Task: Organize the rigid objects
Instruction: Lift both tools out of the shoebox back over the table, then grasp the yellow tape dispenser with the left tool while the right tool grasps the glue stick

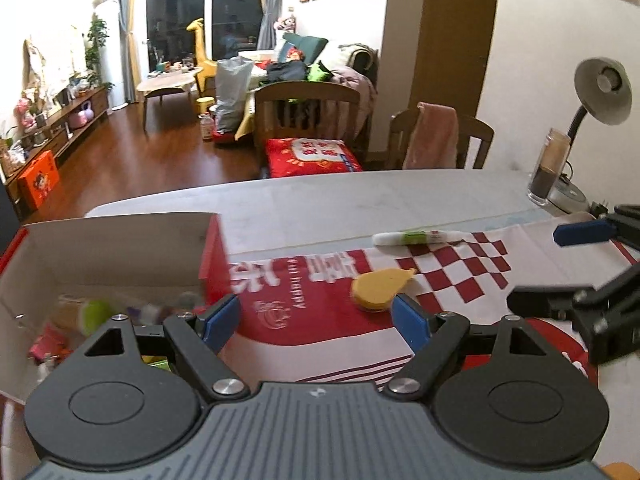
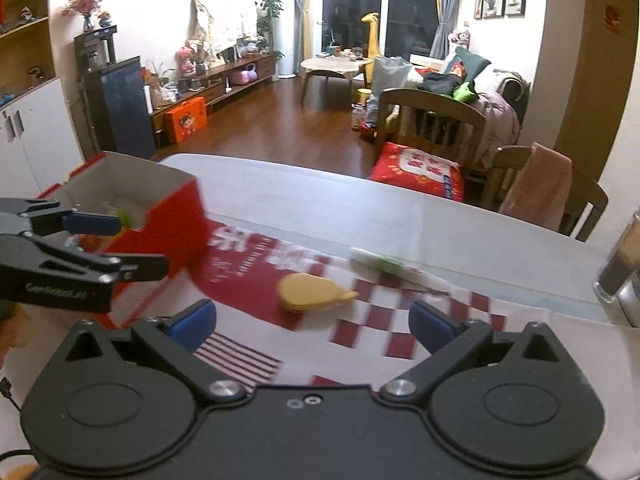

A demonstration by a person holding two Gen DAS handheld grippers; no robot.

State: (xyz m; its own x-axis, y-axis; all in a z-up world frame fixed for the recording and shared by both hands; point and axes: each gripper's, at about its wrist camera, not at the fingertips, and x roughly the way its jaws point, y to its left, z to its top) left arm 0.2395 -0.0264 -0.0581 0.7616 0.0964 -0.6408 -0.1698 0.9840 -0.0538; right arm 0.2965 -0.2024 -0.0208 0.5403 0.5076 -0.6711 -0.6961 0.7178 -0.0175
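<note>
Both grippers, left and right, are held wide and empty; the yellow pear-shaped piece could be nudged away if approached off-centre.

One red box, one yellow pear-shaped toy, one glue tube, two chairs

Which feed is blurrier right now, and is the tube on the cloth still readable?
Right wrist view: motion-smeared, the glue tube a streak, the yellow piece soft-edged. Left wrist view: sharper, tube and yellow piece crisp, though the red box contents are blurred. Both show fisheye bending and blown-out upper-left walls.
</note>
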